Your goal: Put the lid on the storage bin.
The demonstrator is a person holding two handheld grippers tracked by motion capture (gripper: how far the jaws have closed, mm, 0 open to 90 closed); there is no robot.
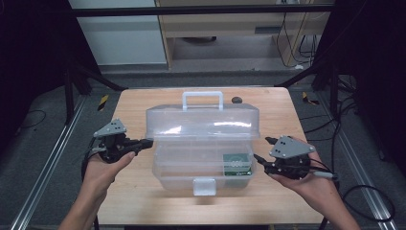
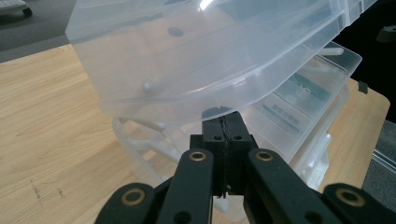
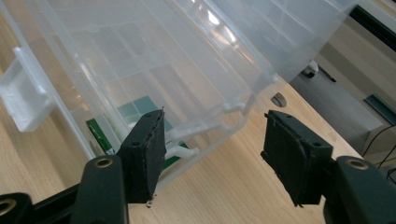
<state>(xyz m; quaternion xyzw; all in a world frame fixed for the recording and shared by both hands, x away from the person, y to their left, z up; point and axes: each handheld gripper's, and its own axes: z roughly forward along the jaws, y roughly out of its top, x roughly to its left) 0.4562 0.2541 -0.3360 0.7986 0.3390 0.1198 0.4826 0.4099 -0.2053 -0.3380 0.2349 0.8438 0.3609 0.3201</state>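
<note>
A clear plastic box (image 1: 203, 160) sits in the middle of a wooden table (image 1: 143, 201), its lid (image 1: 202, 122) raised and tipped back, with a white handle (image 1: 202, 99) on top of the lid and a white latch (image 1: 204, 186) hanging at the box's front edge. A green packet (image 1: 237, 164) lies inside the box, in its right front corner. The left gripper (image 1: 149, 142) is at the box's left side, level with the lid's lower edge; its jaws are pressed fully together with nothing between them, their tips just under the lid's rim. The right gripper (image 1: 262, 149) is at the box's right side, near the corner with the packet; its jaws stand partly apart and hold nothing, with bare table between them. A small dark object (image 1: 236, 99) lies on the table behind the box, to the right of the handle
</note>
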